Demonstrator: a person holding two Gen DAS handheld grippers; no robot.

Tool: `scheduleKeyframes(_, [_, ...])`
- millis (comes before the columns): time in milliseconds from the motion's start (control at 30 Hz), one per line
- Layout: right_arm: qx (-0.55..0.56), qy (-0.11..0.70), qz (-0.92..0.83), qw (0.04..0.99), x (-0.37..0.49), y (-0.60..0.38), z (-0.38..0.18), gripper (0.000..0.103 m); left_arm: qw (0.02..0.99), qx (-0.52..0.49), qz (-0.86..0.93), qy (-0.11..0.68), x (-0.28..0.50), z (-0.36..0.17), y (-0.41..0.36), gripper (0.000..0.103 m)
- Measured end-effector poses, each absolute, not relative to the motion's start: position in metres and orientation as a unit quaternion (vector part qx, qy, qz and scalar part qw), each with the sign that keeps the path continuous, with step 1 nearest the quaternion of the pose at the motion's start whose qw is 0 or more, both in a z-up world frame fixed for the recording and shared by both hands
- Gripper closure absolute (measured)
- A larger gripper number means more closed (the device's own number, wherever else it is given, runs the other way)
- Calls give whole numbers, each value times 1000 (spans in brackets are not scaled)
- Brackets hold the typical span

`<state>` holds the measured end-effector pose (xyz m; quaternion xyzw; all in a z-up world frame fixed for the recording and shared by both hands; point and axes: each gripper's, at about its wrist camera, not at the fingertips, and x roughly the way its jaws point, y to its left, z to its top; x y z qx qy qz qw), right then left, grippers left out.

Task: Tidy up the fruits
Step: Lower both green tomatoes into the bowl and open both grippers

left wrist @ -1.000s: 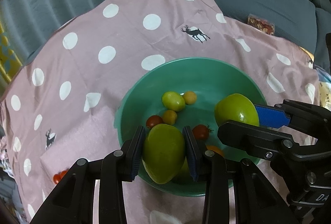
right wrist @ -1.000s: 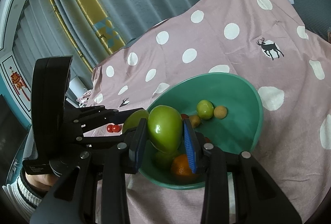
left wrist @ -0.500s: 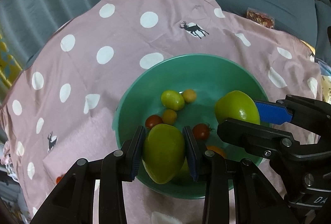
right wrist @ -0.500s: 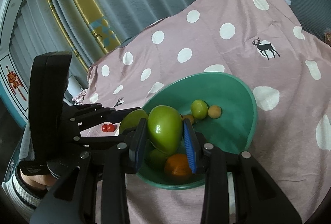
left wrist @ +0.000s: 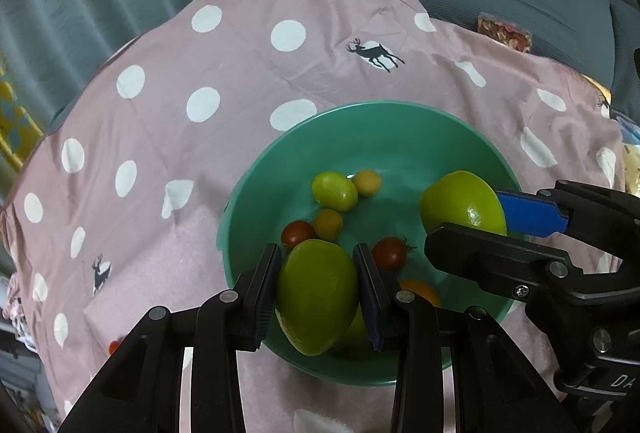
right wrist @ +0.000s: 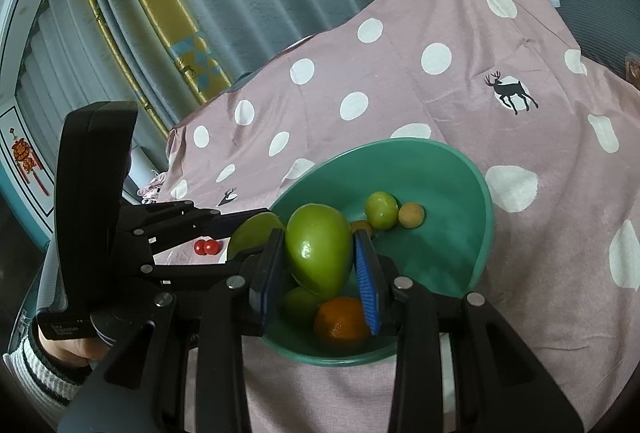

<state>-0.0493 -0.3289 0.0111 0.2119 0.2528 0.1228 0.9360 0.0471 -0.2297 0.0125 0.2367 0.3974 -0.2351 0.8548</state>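
The left gripper is clamped on a large green fruit, both blue pads pressing its sides, and it holds this fruit over the near rim of the green bowl. The right gripper is clamped on a second green fruit, also above the bowl; from the left wrist view this fruit shows to the right of the left gripper. Beyond the left gripper's fingertips, on the bowl floor, lie two red cherry tomatoes, a small green fruit and two small yellow-orange ones. Below the right gripper lies an orange, touching another green fruit. The bowl stands on a pink dotted cloth. To the left of the right gripper, two red tomatoes lie on the cloth, outside the bowl.
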Motion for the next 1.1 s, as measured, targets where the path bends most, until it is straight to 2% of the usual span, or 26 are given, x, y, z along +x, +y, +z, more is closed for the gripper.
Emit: scheduleKeyframes(1100, [213,255,120,936,-51,-330,11,68,850,248,-235,401,47,10,-233,65])
